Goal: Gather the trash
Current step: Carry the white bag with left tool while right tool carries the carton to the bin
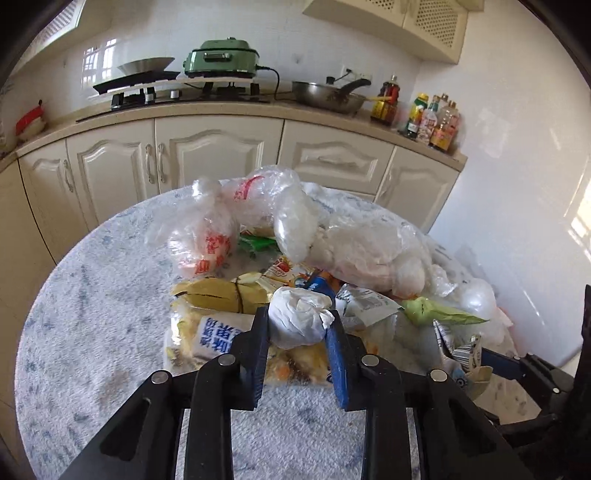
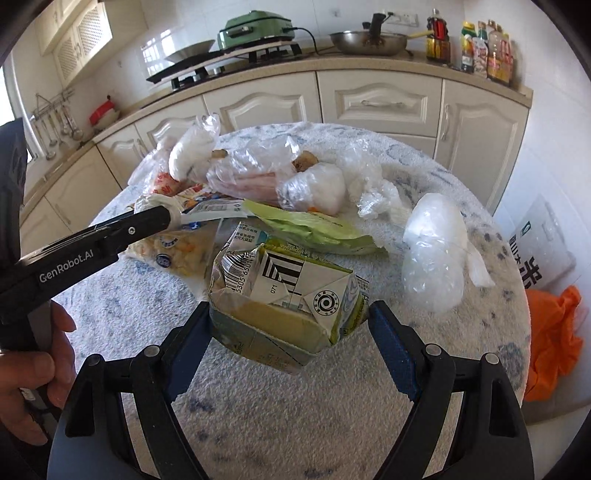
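both fisheye views look forward and steeply down from just behind their own jaws onto the round table (image 1: 92, 295), close over the trash pile, facing the kitchen counter (image 1: 221, 110). they share the pile, the green cooker (image 2: 255, 31), and the crushed carton (image 2: 288, 306).

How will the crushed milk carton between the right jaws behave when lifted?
The crushed milk carton is creased and dented, so it likely gives further under squeeze instead of staying rigid. It looks empty, so probably light. Its coated faces look smooth and may slip against the right gripper, whose jaws stand wide around it.
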The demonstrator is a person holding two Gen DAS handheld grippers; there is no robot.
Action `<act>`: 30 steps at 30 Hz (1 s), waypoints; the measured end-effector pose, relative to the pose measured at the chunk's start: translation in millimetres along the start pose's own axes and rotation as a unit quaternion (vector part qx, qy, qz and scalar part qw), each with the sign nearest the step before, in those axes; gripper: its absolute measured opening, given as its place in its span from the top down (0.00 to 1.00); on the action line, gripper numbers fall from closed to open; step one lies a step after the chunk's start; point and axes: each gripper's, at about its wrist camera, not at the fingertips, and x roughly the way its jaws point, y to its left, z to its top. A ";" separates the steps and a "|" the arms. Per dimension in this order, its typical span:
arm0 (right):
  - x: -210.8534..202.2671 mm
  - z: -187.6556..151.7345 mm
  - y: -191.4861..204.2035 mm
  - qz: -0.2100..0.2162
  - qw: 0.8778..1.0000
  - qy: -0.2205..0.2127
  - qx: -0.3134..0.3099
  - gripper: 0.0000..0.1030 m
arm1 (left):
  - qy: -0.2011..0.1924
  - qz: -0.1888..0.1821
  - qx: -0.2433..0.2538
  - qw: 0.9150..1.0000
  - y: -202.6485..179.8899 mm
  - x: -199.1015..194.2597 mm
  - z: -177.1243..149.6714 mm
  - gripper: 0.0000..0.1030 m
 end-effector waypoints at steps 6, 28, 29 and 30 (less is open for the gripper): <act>-20.6 -3.4 2.8 0.021 1.000 -0.021 0.001 0.17 | -0.027 0.008 -0.001 1.000 -2.4 -33.1 -18.9 0.75; -194.8 -51.8 -135.6 -0.098 0.978 -0.150 0.110 0.17 | -0.046 -0.162 0.131 0.977 -198.9 -106.3 -70.8 0.75; -198.0 -57.6 -148.3 -0.114 0.975 -0.147 0.119 0.17 | -0.030 -0.179 0.143 0.973 -219.8 -97.9 -78.3 0.75; -200.3 -65.2 -162.8 -0.130 0.973 -0.142 0.130 0.17 | -0.020 -0.188 0.149 0.971 -230.4 -92.1 -80.4 0.75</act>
